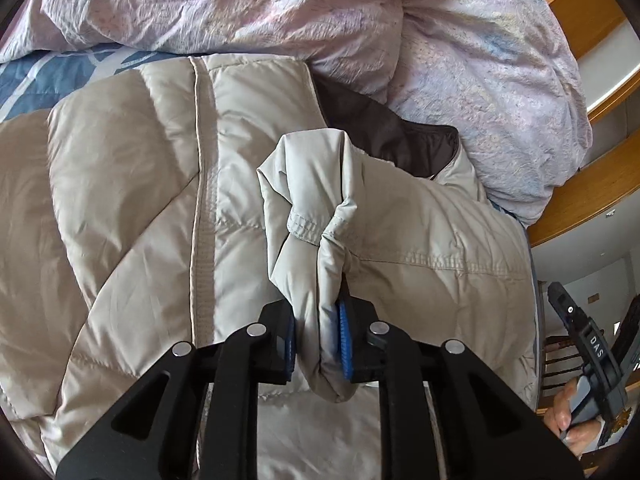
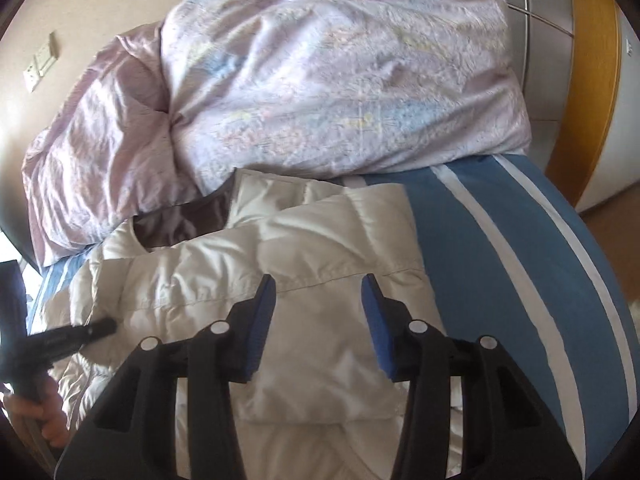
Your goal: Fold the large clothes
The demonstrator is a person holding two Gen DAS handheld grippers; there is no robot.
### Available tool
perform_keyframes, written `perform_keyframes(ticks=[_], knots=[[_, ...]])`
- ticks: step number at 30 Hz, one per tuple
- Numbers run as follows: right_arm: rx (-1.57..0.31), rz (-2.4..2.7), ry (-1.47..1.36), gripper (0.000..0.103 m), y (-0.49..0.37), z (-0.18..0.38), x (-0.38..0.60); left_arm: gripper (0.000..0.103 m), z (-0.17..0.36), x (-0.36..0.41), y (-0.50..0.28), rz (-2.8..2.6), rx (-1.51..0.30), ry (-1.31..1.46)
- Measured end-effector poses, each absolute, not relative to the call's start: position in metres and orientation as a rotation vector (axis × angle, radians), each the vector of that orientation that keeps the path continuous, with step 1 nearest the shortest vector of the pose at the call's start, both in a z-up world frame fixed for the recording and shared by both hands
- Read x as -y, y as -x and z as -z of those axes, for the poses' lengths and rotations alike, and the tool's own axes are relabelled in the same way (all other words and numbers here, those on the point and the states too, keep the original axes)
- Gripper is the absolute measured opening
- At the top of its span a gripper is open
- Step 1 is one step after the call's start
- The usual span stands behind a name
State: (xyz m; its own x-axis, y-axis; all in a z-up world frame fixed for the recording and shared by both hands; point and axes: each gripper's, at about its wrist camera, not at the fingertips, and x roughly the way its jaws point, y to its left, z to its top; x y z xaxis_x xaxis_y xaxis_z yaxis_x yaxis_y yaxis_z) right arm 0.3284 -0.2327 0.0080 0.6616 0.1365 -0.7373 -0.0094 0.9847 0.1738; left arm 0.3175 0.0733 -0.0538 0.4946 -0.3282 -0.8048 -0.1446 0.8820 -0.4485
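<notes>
Puffy beige quilted jacket (image 1: 132, 208) is spread on the blue striped bed (image 2: 500, 264); its sleeve cuff (image 1: 316, 236) is pinched by the left gripper (image 1: 318, 344). Right gripper (image 2: 319, 328) is held open, nothing gripped, beside the jacket's edge.

A home bedroom: a bed (image 2: 500, 240) with striped sheet, rumpled duvet (image 2: 320, 80) at twelve o'clock, wall sockets (image 2: 40, 66) at ten.

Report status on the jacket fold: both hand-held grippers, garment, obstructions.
Left hand-held gripper shut on sleeve cuff. Right hand-held gripper open, empty. Beige puffer jacket on bed; lilac duvet crowds collar.
</notes>
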Motion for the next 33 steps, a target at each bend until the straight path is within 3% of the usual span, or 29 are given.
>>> perform_keyframes(ticks=[2,4,7,12,20,33], knots=[[-0.850,-0.082,-0.142,0.045,-0.334,-0.003,0.229,0.029,0.050,-0.072,-0.314,0.113,-1.040,0.490],[-0.853,-0.087,-0.125,0.045,-0.335,-0.001,0.225,0.050,0.041,-0.073,-0.311,0.094,-1.018,0.467],[-0.842,-0.089,-0.074,0.045,-0.338,0.000,0.217,0.059,0.012,-0.075,-0.302,0.025,-0.910,0.412],[-0.813,-0.075,0.041,0.045,-0.340,0.004,0.193,0.061,-0.018,-0.033,-0.303,0.085,-0.801,0.286],[-0.907,-0.035,0.161,0.046,-0.359,0.046,0.174,0.060,0.034,0.005,-0.331,0.053,-0.918,0.134],[-0.883,0.025,0.291,0.048,-0.359,0.069,0.158,0.060,0.067,0.023,-0.332,-0.015,-0.890,-0.019]])
